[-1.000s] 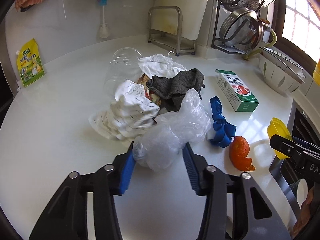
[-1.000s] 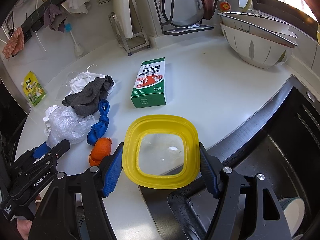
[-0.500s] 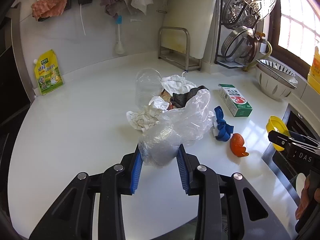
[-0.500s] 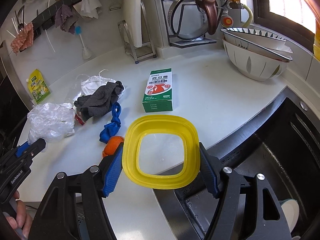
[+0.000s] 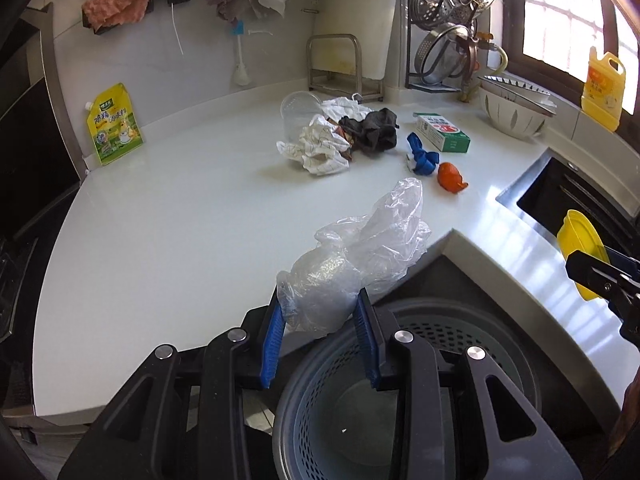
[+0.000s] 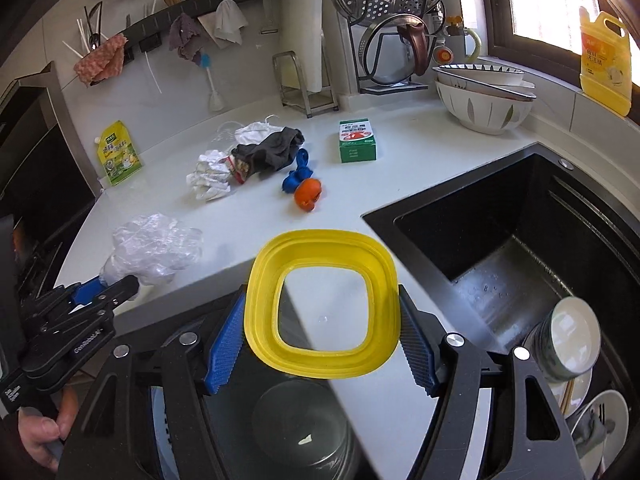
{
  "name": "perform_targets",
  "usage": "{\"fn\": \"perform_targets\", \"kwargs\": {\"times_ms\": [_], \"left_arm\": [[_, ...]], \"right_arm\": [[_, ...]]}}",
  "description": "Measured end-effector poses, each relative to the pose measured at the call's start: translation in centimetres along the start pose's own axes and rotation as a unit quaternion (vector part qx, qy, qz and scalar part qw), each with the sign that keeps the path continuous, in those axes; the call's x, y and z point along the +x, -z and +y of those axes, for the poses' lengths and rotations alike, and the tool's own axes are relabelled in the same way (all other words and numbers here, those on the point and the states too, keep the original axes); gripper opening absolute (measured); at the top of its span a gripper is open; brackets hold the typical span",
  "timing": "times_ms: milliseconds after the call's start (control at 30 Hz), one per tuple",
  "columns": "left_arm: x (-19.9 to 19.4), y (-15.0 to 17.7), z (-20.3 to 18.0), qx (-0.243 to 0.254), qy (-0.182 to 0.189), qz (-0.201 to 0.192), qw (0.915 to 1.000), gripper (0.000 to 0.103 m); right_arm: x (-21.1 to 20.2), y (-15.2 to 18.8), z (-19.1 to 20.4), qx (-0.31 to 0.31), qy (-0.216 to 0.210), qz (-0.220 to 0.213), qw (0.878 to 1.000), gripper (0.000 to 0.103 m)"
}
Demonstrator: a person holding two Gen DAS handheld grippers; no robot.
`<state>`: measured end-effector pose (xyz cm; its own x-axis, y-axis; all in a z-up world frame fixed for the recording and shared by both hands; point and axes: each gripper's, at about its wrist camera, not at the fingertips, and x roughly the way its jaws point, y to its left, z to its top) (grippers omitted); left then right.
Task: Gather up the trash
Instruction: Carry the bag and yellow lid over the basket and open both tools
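My left gripper (image 5: 320,332) is shut on a crumpled clear plastic bag (image 5: 360,256) and holds it over the counter's front corner, just above a grey perforated bin (image 5: 320,412). The bag also shows in the right wrist view (image 6: 154,246). My right gripper (image 6: 322,336) is shut on a yellow-rimmed clear lid (image 6: 322,304) above the same bin (image 6: 296,432). On the white counter (image 5: 160,220) lie crumpled white paper (image 5: 316,150), a dark grey cloth (image 5: 374,132), a blue knotted strip (image 5: 420,156), an orange peel (image 5: 450,176) and a green box (image 5: 442,132).
A black sink (image 6: 520,248) with dishes (image 6: 572,344) lies to the right. A clear cup (image 5: 298,114), a yellow pouch (image 5: 114,124), stacked bowls (image 6: 484,96), a pot rack (image 6: 392,20) and a yellow bottle (image 6: 606,60) stand around the counter's back.
My left gripper has lifted the plastic bag off the trash pile and pulled it back over the bin. My right gripper has drawn back with the lid to above the bin.
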<state>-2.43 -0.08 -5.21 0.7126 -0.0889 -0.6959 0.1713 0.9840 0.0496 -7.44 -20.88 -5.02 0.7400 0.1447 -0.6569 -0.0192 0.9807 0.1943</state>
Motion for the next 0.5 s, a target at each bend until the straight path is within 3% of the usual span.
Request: {"fn": "perform_targets", "kwargs": {"times_ms": [267, 500], "left_arm": [[-0.3, 5.0, -0.6, 0.026, 0.025, 0.041, 0.9985, 0.032], [0.7, 7.9, -1.5, 0.033, 0.039, 0.063, 0.9967, 0.032]], "right_arm": [[-0.7, 6.3, 2.7, -0.009, 0.008, 0.029, 1.0, 0.067], [-0.1, 8.7, 3.2, -0.007, 0.004, 0.039, 0.999, 0.067]]}}
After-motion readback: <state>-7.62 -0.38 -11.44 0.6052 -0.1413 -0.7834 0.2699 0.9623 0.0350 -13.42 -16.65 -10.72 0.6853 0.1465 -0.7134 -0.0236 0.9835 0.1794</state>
